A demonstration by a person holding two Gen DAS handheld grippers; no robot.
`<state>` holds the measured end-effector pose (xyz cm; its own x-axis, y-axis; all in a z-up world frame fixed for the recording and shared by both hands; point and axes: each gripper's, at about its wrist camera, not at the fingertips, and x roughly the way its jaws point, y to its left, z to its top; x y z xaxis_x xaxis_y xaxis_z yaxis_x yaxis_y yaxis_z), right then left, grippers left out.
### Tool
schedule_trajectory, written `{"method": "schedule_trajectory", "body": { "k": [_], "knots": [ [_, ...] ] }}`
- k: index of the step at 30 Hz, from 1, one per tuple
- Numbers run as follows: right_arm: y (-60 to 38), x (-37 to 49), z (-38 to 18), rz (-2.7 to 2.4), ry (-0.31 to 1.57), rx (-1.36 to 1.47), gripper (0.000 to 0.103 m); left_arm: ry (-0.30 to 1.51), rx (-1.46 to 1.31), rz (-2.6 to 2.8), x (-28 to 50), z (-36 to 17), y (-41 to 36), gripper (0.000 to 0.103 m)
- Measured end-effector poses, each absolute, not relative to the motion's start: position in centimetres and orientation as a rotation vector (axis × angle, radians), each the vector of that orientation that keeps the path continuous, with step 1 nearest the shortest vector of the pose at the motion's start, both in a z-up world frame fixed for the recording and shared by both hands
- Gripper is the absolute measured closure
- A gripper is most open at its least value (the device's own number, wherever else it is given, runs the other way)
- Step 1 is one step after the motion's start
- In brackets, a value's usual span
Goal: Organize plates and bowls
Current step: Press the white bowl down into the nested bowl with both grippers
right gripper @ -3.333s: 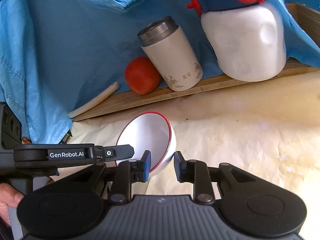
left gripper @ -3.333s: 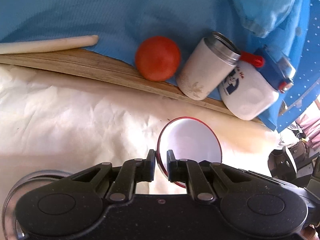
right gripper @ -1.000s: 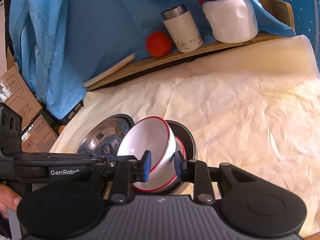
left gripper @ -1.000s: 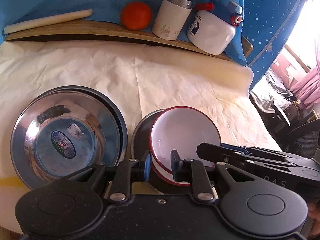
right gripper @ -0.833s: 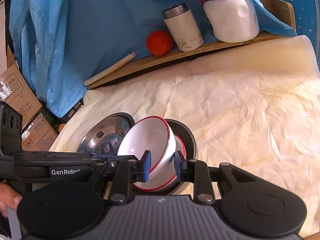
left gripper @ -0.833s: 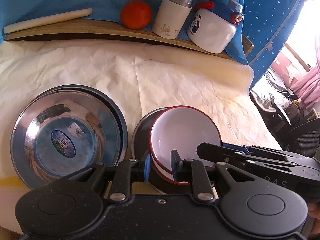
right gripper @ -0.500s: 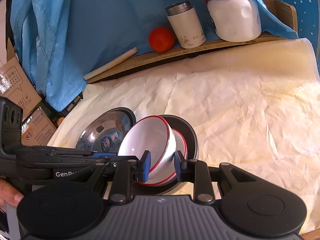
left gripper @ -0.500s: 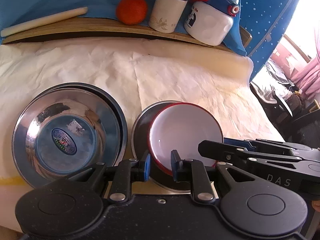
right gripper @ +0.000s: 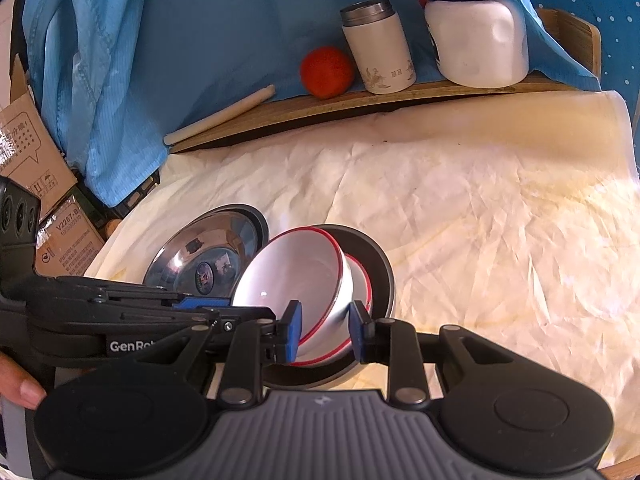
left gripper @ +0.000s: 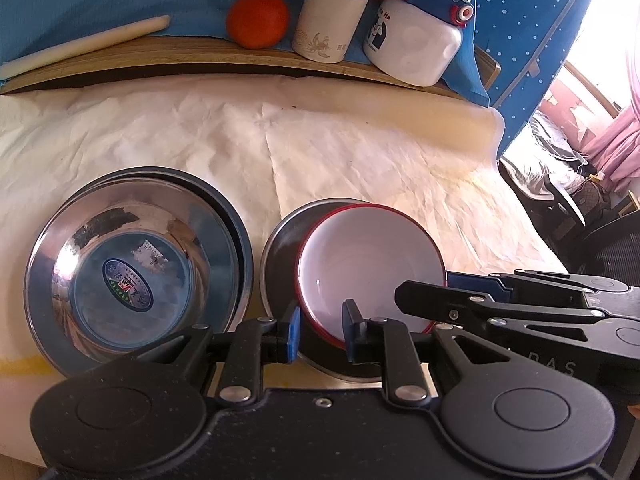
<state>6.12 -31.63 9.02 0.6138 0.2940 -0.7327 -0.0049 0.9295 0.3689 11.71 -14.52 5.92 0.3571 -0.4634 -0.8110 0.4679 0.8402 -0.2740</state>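
A white bowl with a red rim [left gripper: 370,264] sits nested in another red-rimmed bowl on a dark plate [left gripper: 280,248]; it shows tilted in the right wrist view [right gripper: 296,276]. My left gripper [left gripper: 320,330] straddles the bowl's near rim with a small gap on each side, open. My right gripper [right gripper: 324,332] straddles the bowl's rim from the other side, also slightly open. A steel bowl [left gripper: 128,272] sits on a dark plate to the left; it also shows in the right wrist view [right gripper: 204,256].
A wooden board [left gripper: 200,56] at the back holds an orange ball [left gripper: 258,20], a white flask [left gripper: 332,16], a white and blue jug [left gripper: 416,36] and a white stick [left gripper: 80,44]. Crumpled white paper [right gripper: 480,220] covers the table. Cardboard boxes [right gripper: 32,160] stand at the left.
Both grippers carried the red-rimmed bowl from the back of the table down onto the stack on the dark plate. In the last half second both pairs of jaws have opened off its rim.
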Motion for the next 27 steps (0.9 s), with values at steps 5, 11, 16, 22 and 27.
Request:
{"method": "schedule_trajectory", "body": {
  "k": [5, 11, 16, 22, 27],
  "knots": [
    [-31.7, 6.27, 8.97, 0.181, 0.903, 0.348, 0.073, 1.045, 0.006, -0.603, 11.76, 5.9, -14.49, 0.08],
    [-31.95, 6.34, 8.88, 0.191, 0.903, 0.358, 0.072, 1.046, 0.011, -0.611, 11.77, 5.93, -14.49, 0.078],
    [-32.05, 6.41, 8.95, 0.186, 0.903, 0.358, 0.068, 1.047, 0.015, -0.614, 11.87, 5.93, -14.5, 0.078],
    [-32.37, 6.33, 8.87, 0.193, 0.903, 0.37, 0.066, 1.038, 0.01, -0.614, 11.89, 6.13, -14.41, 0.077],
    [-32.56, 6.36, 8.75, 0.194, 0.904, 0.377, 0.066, 1.013, 0.002, -0.606, 11.93, 6.68, -14.09, 0.072]
  ]
}}
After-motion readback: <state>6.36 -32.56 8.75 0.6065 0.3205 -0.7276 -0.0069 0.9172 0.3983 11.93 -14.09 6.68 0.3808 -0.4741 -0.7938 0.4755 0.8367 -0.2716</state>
